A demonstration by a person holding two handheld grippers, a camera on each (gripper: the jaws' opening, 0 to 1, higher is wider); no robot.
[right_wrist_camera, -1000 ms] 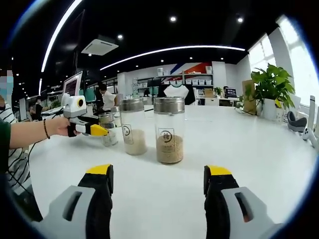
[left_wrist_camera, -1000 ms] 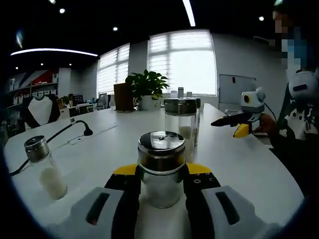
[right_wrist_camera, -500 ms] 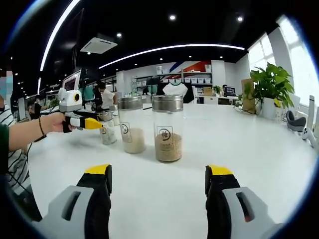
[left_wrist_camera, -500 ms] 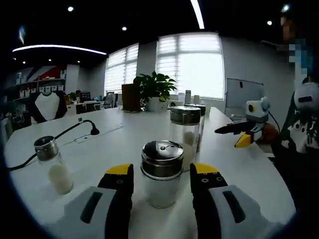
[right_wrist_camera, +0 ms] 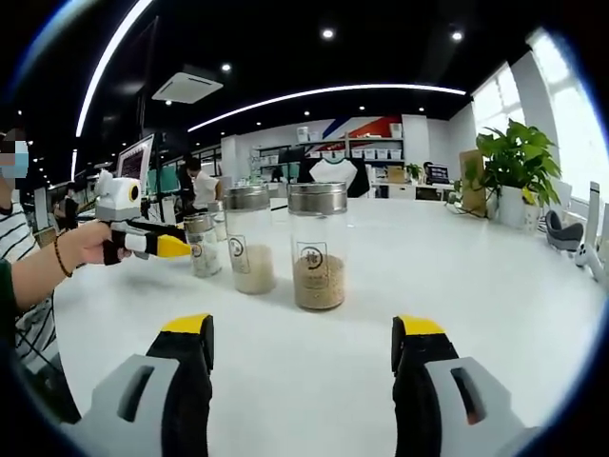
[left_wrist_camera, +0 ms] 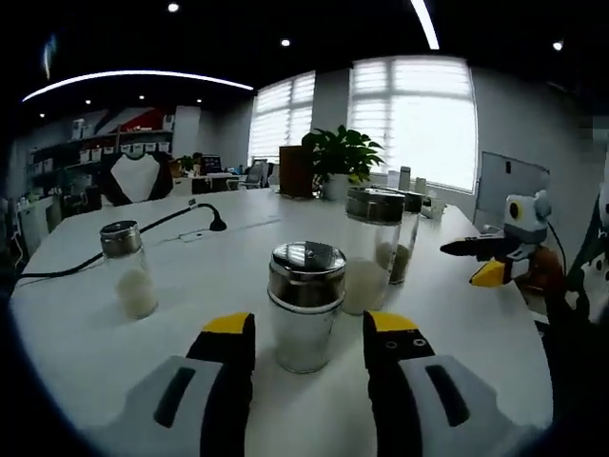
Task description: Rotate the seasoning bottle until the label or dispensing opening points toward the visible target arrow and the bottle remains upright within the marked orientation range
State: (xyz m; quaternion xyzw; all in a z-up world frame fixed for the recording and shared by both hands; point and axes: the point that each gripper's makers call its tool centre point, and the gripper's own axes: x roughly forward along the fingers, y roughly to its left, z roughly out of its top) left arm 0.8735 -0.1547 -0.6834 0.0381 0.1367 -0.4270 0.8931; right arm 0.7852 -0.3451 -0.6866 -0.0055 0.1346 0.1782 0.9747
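Left gripper [left_wrist_camera: 309, 333] around upright seasoning bottle [left_wrist_camera: 305, 305]

We see our left gripper [left_wrist_camera: 307, 354] and right gripper [right_wrist_camera: 302, 364] with grey bodies, black slotted jaws, yellow tips, plus a striped sleeve [right_wrist_camera: 17, 249] and dark wrist bracelet [right_wrist_camera: 59, 257].

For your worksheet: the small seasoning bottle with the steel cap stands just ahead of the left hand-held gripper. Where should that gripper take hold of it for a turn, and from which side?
Grip the seasoning bottle on its clear glass body below the wider steel cap, coming in level from the near side, where the left hand-held gripper is already lined up and open. The round, upright body suits jaws on opposite sides, and the cap's overhang probably guards against slipping.
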